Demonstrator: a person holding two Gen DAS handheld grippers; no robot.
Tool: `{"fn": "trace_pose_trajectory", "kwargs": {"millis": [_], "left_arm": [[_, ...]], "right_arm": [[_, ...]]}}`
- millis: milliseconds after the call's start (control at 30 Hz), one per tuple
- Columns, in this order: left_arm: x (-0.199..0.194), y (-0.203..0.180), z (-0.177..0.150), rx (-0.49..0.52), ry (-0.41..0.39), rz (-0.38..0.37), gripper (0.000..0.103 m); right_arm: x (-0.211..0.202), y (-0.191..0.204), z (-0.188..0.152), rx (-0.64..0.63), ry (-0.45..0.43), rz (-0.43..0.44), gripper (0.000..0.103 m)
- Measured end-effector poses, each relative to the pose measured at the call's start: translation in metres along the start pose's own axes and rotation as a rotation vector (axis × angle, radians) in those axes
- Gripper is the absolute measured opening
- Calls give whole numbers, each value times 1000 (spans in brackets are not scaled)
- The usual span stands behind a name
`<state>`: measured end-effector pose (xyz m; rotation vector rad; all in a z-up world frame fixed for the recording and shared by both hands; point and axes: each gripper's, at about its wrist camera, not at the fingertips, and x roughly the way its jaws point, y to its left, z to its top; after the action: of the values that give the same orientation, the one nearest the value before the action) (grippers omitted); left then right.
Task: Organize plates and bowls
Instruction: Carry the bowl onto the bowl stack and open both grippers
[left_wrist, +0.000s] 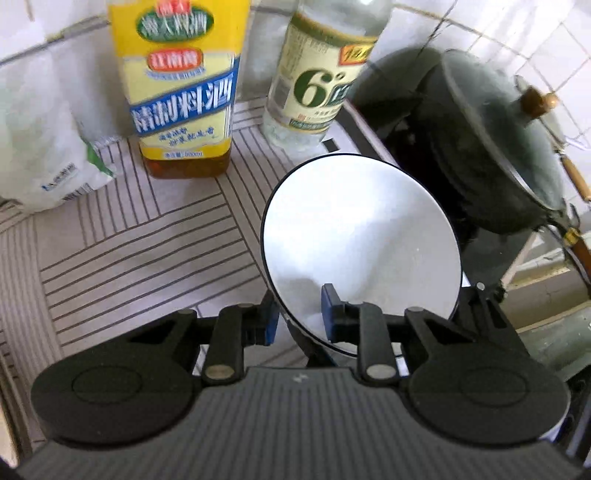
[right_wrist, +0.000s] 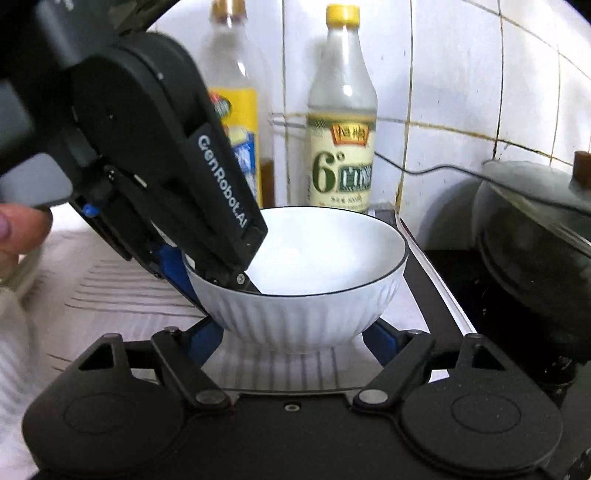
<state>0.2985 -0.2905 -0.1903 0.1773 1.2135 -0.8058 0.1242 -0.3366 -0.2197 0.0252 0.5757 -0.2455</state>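
A white ribbed bowl (right_wrist: 314, 291) with a thin dark rim is held over the striped counter mat (right_wrist: 129, 295). My left gripper (left_wrist: 299, 314) is shut on the bowl's rim (left_wrist: 362, 236), one finger inside and one outside; in the right wrist view it comes down from the upper left onto the bowl's near-left rim (right_wrist: 221, 273). My right gripper (right_wrist: 295, 339) is open, its blue fingers (right_wrist: 380, 339) spread either side of the bowl's base, right beside its base. No plates are in view.
A yellow-labelled cooking wine bottle (left_wrist: 181, 85) and a vinegar bottle (left_wrist: 321, 70) stand at the tiled wall. A white bag (left_wrist: 48, 166) lies at left. A dark lidded pot (left_wrist: 491, 147) sits on the stove at right, also in the right wrist view (right_wrist: 535, 240).
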Motion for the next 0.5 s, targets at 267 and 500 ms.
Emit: {"fn": "trace_pose_trajectory", "kwargs": {"millis": [267,500], "left_arm": [[-66,1,-28,35,-63,1,22],[-115,4,-58,50,-89,3,22]], "right_arm": [[-52,25,11,-16,-92,9,86],[-103,59,17,-57,-124,28,87]]}}
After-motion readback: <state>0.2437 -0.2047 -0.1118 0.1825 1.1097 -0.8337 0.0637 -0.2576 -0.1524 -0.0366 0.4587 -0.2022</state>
